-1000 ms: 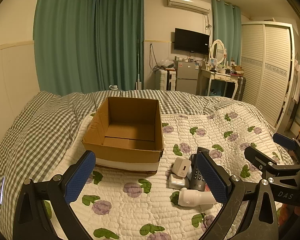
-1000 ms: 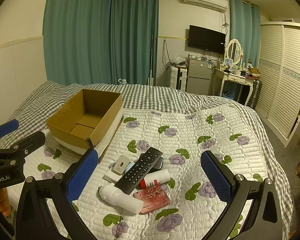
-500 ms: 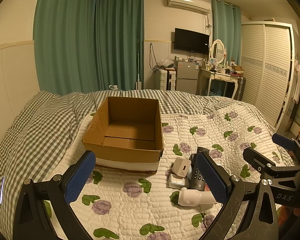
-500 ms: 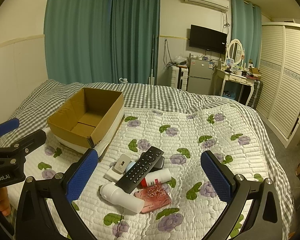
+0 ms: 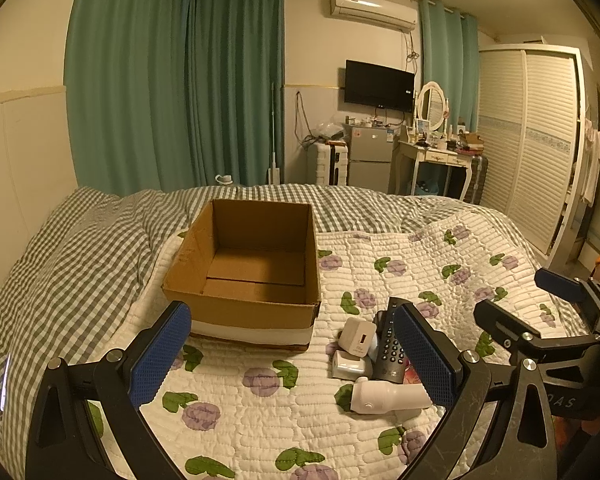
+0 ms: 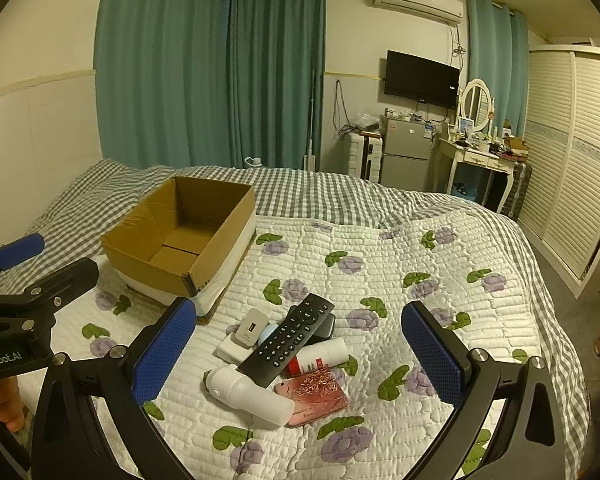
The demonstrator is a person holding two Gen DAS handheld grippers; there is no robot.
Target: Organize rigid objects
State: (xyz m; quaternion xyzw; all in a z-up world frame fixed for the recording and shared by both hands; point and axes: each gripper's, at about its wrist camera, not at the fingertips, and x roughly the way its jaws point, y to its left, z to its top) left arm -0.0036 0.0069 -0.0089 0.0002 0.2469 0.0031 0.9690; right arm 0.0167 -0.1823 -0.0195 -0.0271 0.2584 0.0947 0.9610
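An empty open cardboard box sits on the quilted bed. To its right lies a pile: a black remote, two white chargers, a white bottle-shaped device, a small white tube with red label and a pink card. My left gripper is open and empty, hovering in front of the box. My right gripper is open and empty, above the near side of the pile.
The floral quilt covers the bed, with a checked blanket on the left. Green curtains, a TV, a small fridge, a dressing table and a wardrobe stand beyond the bed.
The right wrist view has shifted slightly, so the pile and box sit a little higher in it. The left gripper has hardly moved. Both stay open.
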